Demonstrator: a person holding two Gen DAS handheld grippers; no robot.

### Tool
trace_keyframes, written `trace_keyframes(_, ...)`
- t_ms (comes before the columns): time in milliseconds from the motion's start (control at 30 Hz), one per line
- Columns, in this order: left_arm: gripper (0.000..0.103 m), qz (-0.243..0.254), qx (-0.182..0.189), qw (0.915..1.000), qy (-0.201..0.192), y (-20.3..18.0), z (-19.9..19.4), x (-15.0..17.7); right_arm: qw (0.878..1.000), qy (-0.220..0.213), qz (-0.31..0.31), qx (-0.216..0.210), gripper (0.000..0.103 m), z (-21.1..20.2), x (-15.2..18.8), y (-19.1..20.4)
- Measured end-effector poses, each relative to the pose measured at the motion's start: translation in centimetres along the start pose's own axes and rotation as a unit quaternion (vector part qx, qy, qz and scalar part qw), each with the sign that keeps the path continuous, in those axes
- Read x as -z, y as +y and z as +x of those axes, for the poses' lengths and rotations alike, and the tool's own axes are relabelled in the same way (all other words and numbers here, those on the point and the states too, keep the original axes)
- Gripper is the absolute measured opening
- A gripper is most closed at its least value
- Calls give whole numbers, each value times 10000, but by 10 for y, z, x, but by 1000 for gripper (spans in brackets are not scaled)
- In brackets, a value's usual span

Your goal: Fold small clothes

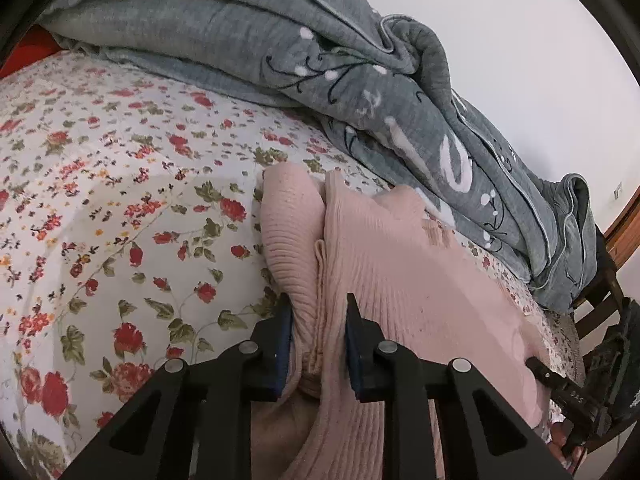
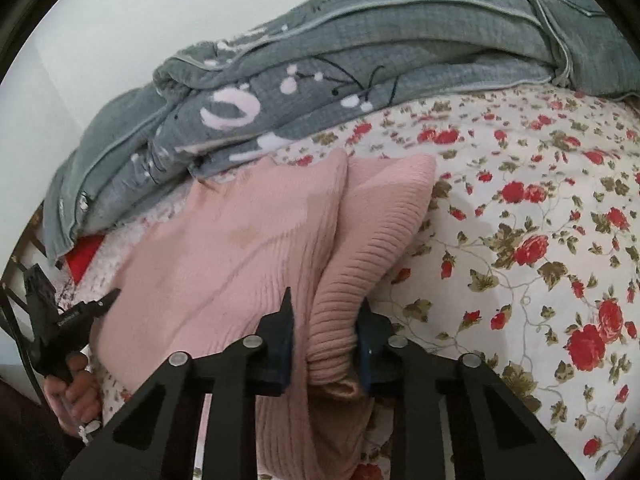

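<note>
A pink ribbed knit sweater (image 1: pixel 404 280) lies on the floral bedsheet (image 1: pixel 120 200). It also shows in the right wrist view (image 2: pixel 224 248). My left gripper (image 1: pixel 318 304) is shut on a bunched ribbed edge of the sweater, with a folded sleeve part (image 1: pixel 292 220) running away from the jaws. My right gripper (image 2: pixel 326 300) is shut on the ribbed sleeve (image 2: pixel 360 256) of the sweater. Each gripper shows in the other's view, at the sweater's far side: the right gripper (image 1: pixel 552 380) and the left gripper (image 2: pixel 104 302).
A grey quilt (image 1: pixel 360 64) with white and black embroidery is heaped along the far side of the bed, also in the right wrist view (image 2: pixel 320 60). A white wall lies behind it. A wooden chair (image 1: pixel 600 300) stands at the bed's edge. Something red (image 2: pixel 84 256) lies under the quilt.
</note>
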State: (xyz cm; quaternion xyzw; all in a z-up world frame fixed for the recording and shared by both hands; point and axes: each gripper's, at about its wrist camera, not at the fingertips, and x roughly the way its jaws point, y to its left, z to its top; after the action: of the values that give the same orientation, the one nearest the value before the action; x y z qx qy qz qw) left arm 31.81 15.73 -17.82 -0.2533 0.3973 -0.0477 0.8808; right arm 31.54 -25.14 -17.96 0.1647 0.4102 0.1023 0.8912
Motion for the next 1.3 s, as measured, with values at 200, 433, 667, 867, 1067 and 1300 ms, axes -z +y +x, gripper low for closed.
trace_keyframes(200,21,81,-81,9998,-181,-7,-17,8,9997,-173,120,-108,23,-12,1,2)
trace_keyframes(433,21,274,-81,9994,-189,-20,-54,35,9989,-341,185,-262,22,-52,15,7)
trace_keyframes(667,21,267,79,9996,-95,-9,-96,83,9990,-387,42,-238,22,-103,59,11)
trace_keyframes(867,23,76,483,9988,-18,13,-125,109,9995,-163,-236,-146,24,-134,103,13)
trace_keyframes(1067,40,150,316,9993,114,12,-114,103,9964,-296,-668,418,46,-130,99,14)
trace_keyframes(1300,58,322,235,9989,237,10,-104,95,9948,-147,-634,777,33,-94,70,5)
